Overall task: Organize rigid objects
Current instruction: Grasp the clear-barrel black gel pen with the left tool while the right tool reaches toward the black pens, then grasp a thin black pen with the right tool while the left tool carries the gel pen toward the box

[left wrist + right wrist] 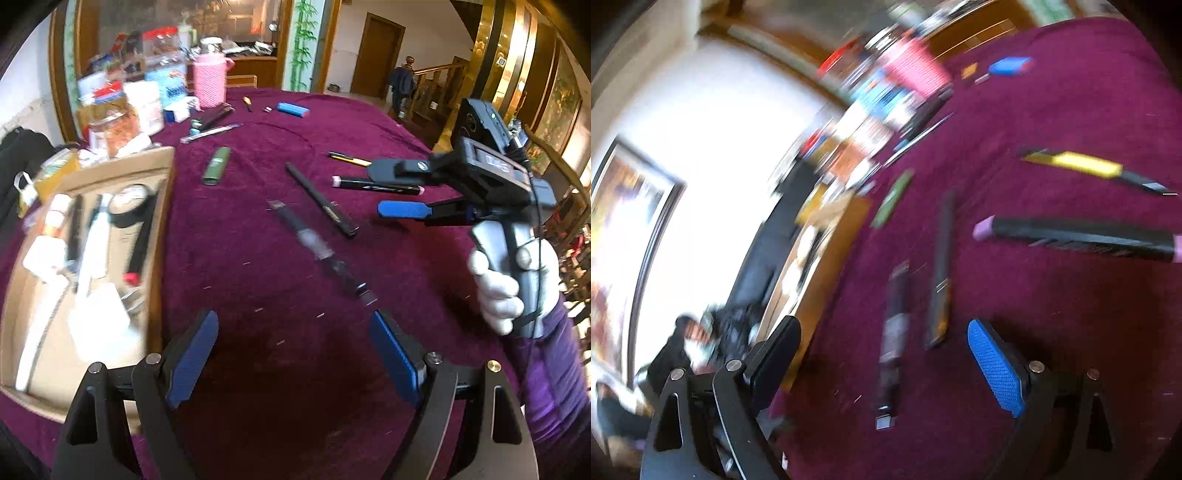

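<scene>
While the cardboard box (92,258) held several items, approx. nine pens/markers, e.g. black marker (376,183), still lay on the tabletop (280,354); both hand-held grippers (291,358) (886,369) were spread, empty.

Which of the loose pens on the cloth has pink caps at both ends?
The black marker lying just beyond the right gripper. The matte black pen and the clear-barrelled pen nearer the left gripper have none.

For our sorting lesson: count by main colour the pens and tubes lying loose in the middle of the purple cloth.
Black: 2, long pen, pink-capped marker
Green: 1, tube
Yellow and black: 1, pen
Clear and black: 1, blurred pen
Total: 5
Items at the far edge not counted.
</scene>
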A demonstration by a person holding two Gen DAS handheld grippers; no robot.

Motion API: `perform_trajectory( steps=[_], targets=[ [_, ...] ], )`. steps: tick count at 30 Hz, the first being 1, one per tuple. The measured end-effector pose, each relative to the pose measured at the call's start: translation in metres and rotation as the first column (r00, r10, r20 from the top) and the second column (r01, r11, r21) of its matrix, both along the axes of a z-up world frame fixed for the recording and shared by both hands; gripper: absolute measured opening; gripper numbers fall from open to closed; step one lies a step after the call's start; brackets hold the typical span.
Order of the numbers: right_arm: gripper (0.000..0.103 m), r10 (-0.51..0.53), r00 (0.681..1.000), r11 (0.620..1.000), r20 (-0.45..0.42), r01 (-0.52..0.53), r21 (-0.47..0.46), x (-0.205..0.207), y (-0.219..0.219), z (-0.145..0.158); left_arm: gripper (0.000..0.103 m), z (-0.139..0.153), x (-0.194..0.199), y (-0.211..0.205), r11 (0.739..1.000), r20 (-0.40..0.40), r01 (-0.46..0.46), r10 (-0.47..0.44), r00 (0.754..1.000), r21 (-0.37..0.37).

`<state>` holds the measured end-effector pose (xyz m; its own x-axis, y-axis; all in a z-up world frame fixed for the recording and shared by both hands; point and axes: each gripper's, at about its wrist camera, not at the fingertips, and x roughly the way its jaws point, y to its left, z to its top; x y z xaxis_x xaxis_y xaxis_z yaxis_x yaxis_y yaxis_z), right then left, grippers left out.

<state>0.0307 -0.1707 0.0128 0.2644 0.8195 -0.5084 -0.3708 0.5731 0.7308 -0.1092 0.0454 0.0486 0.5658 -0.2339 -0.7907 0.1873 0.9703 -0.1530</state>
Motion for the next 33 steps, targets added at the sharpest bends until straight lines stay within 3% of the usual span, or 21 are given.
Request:
perform_trajectory(
  steps=[3,10,12,13,14,17,23,24,26,27,30,31,33],
  targets=[
    [0.095,-0.119,0.993,0.993,-0.022,0.119,0.015,0.009,-0.021,-0.003,0.083,-0.005,0.020,-0.010,0.999,-0.031,0.009,-0.011,0.999,-0.048],
    [0.095,-0.203,0.979,0.979,-0.010,0.203,-0.009,0.016,-0.034,-0.002,0.083,-0.028,0.071,-0.031,0.999,-0.024,-0.046,0.047,0.999,0.023],
    [0.095,-0.213,0.977,0.977,-0.011,0.213,-0.011,0.015,-0.037,0.000,0.067,-0.037,0.082,-0.036,0.998,-0.031,-0.038,0.039,0.999,0.045],
    [0.095,-0.220,0.976,0.975,-0.007,0.220,-0.012,0.015,-0.038,0.000,0.039,-0.041,0.085,-0.037,0.997,-0.042,-0.039,0.042,0.998,0.069],
    [0.095,-0.229,0.973,0.973,-0.002,0.229,-0.013,0.015,-0.041,0.001,0.023,-0.040,0.085,-0.036,0.994,-0.023,-0.046,0.048,0.999,0.099],
    [0.095,-0.251,0.968,0.968,0.011,0.251,-0.019,0.014,-0.040,0.004,0.013,-0.036,0.082,-0.022,0.996,-0.063,-0.037,0.043,0.997,0.082],
    [0.095,-0.263,0.965,0.964,0.006,0.264,-0.034,0.014,-0.040,0.002,0.014,-0.040,0.077,-0.006,0.993,-0.071,-0.085,0.091,0.993,0.083],
    [0.095,-0.264,0.965,0.964,0.007,0.264,-0.036,0.014,-0.040,0.002,0.017,-0.040,0.078,-0.011,0.991,-0.050,-0.084,0.089,0.995,0.104],
    [0.095,-0.267,0.964,0.963,0.007,0.267,-0.044,0.014,-0.040,0.001,0.039,-0.042,0.079,-0.024,0.988,-0.022,-0.049,0.053,0.998,0.146],
    [0.095,-0.270,0.963,0.962,0.006,0.270,-0.048,0.015,-0.039,0.000,0.039,-0.044,0.078,-0.031,0.983,0.002,-0.038,0.039,0.999,0.180],
    [0.095,-0.272,0.962,0.960,0.001,0.272,-0.060,0.016,-0.039,-0.003,0.023,-0.042,0.079,-0.032,0.987,-0.007,-0.002,0.003,1.000,0.161],
    [0.095,-0.272,0.962,0.960,0.002,0.271,-0.062,0.016,-0.039,-0.003,0.011,-0.041,0.078,-0.028,0.989,-0.016,0.004,-0.002,1.000,0.147],
    [0.095,-0.269,0.963,0.960,0.011,0.269,-0.072,0.016,-0.037,-0.003,0.010,-0.036,0.074,-0.019,0.997,-0.043,0.015,-0.012,0.999,0.077]
  ],
)
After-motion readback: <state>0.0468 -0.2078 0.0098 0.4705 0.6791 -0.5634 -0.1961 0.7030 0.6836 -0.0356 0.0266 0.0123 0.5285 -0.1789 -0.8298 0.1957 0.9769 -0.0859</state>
